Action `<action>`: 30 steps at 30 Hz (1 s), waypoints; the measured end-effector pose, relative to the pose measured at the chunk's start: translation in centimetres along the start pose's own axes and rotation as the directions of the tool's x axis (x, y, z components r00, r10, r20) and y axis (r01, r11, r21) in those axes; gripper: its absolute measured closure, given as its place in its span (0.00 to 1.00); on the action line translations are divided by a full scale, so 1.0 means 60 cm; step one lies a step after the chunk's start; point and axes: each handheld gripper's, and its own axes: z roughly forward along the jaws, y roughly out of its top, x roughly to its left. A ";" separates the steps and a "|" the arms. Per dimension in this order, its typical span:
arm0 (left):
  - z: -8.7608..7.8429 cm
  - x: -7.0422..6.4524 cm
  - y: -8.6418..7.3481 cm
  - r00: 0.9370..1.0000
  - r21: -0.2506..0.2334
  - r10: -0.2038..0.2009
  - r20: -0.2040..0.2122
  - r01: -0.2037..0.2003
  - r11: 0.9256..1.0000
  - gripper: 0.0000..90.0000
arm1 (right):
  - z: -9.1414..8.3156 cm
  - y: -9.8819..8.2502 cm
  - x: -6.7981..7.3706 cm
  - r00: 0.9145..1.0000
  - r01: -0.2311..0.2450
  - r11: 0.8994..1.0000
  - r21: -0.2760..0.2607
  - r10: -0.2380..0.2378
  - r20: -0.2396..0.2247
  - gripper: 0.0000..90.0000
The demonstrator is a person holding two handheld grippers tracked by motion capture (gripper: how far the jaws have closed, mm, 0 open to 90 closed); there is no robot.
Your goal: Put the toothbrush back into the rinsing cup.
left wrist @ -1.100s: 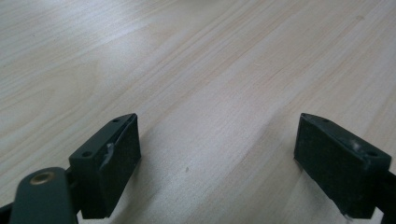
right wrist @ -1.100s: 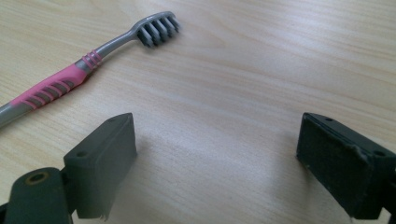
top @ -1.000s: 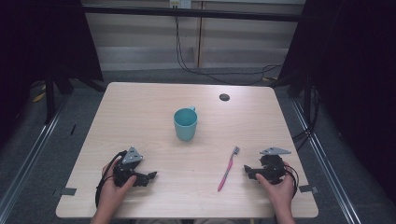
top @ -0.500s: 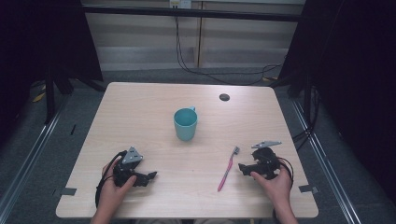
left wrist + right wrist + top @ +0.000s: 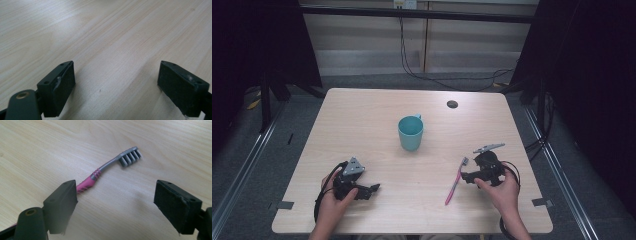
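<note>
Hands at the near edge of the pale wooden table (image 5: 362, 115), each with a black two-jaw gripper, as the right gripper (image 5: 468, 176) closes in on a pink-handled toothbrush with a grey neck and bristled head (image 5: 455, 181). Compared with a second ago, that gripper has shifted leftward from the near right corner, toward the brush, and now sits just beside its head end. Its jaws have just been narrowing slightly yet stand wide apart; in the right gripper view the toothbrush (image 5: 110, 167) lies flat on the wood, its handle passing behind one jaw and its head ahead of the gap, with nothing pinched. The left gripper (image 5: 371, 189) rests unmoved near the near left corner, jaws spread wide over bare wood in the left gripper view. A teal plastic mug (image 5: 411, 132) stands upright at the table's middle, well apart from the brush. The approach suggests a pickup of the toothbrush is about to begin.
</note>
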 end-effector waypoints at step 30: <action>0.000 0.000 0.000 1.000 0.000 -0.004 0.002 0.004 1.000 0.16 | 0.023 0.039 0.037 1.000 0.021 0.997 0.072 -0.023 0.020 0.46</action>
